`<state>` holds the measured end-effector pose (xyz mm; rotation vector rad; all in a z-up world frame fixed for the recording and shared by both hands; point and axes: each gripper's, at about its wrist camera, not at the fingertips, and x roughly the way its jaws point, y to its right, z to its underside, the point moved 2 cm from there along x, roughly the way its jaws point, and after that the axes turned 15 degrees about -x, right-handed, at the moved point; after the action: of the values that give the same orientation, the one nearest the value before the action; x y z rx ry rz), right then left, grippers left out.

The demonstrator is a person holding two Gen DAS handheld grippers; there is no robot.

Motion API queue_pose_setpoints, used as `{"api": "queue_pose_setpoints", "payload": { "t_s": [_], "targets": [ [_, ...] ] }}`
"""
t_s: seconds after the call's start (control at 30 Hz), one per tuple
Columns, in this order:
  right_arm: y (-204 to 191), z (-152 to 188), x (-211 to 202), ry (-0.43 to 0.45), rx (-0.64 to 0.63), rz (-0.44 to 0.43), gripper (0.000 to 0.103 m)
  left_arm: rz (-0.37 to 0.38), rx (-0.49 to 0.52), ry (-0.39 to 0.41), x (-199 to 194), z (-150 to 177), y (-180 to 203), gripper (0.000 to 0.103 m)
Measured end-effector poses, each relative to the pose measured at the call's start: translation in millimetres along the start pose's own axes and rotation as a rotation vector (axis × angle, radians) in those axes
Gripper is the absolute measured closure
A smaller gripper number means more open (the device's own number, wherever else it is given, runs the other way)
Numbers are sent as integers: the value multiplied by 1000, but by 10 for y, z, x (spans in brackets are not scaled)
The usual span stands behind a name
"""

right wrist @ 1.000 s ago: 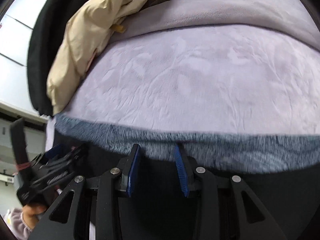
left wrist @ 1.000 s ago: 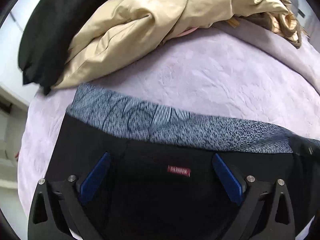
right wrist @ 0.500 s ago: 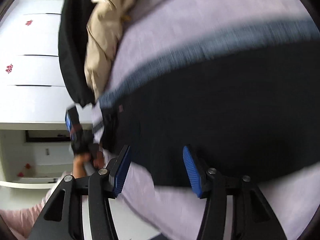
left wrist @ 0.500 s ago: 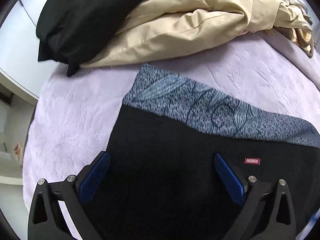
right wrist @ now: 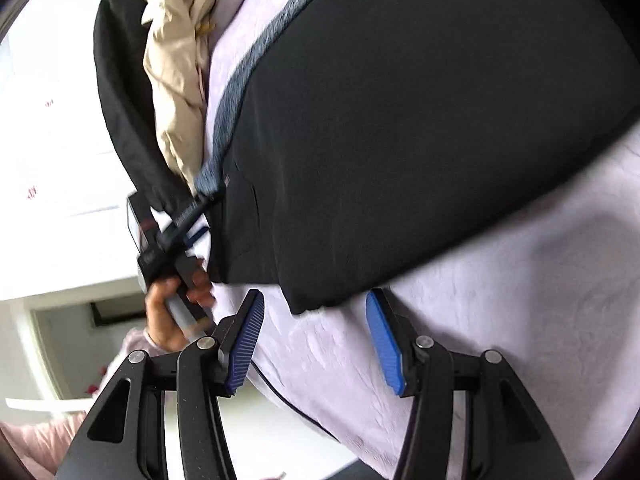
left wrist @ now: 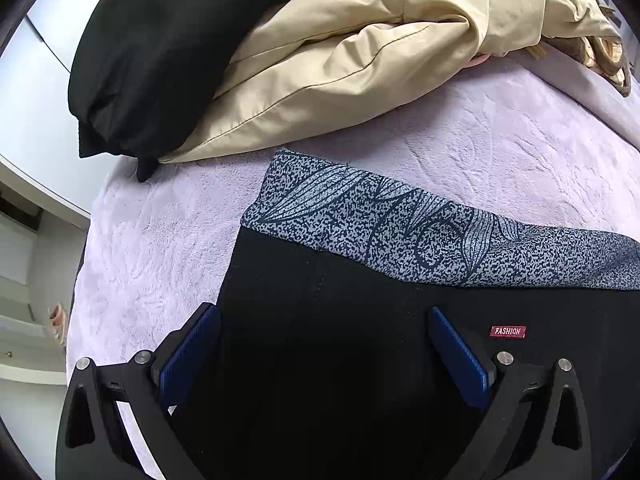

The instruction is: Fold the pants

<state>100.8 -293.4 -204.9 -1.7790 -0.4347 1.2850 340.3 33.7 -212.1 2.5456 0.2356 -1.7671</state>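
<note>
Black pants (left wrist: 360,360) with a speckled grey-blue waistband (left wrist: 400,232) and a red label (left wrist: 507,331) lie flat on a lilac blanket (left wrist: 160,248). My left gripper (left wrist: 324,356) hovers over the pants' left side, open, its blue pads wide apart with only flat cloth beneath. In the right wrist view the pants (right wrist: 400,120) fill the upper half. My right gripper (right wrist: 316,340) stands open just below their near corner (right wrist: 304,304), with bare blanket (right wrist: 500,300) between the pads. A hand (right wrist: 168,308) holds the other tool at the waistband end.
A beige jacket (left wrist: 360,60) and a black garment (left wrist: 160,48) are heaped at the back of the blanket, close to the waistband. A woven item (left wrist: 604,52) sits far right. The bed's edge falls off at the left beside white cabinets (right wrist: 60,160). A thin cable (right wrist: 280,392) runs along the front edge.
The left gripper slid left, so the label moved out to its right. The right gripper rolled, left the waistband, widened its jaws and now sits at the pants' near corner.
</note>
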Motion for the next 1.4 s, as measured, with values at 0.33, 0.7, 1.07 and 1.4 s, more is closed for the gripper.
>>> {"api": "queue_pose_setpoints", "payload": {
  "t_s": [0.33,0.7,1.07,1.4],
  "targets": [
    [-62,-61,285,-49,-6,-54,49,2,0,-5,-68,2,43,0],
    [-203,35,478,-238,-223,121,85,0,10,-7,-84,4,52,0],
    [-392,-157,-432,-89,-388,458,80,142,237,-5,-976,686,661,0],
    [-105,-377,-507,-144,-531,724,85,164,368,-107,-725,1500,1687,0]
  ]
}}
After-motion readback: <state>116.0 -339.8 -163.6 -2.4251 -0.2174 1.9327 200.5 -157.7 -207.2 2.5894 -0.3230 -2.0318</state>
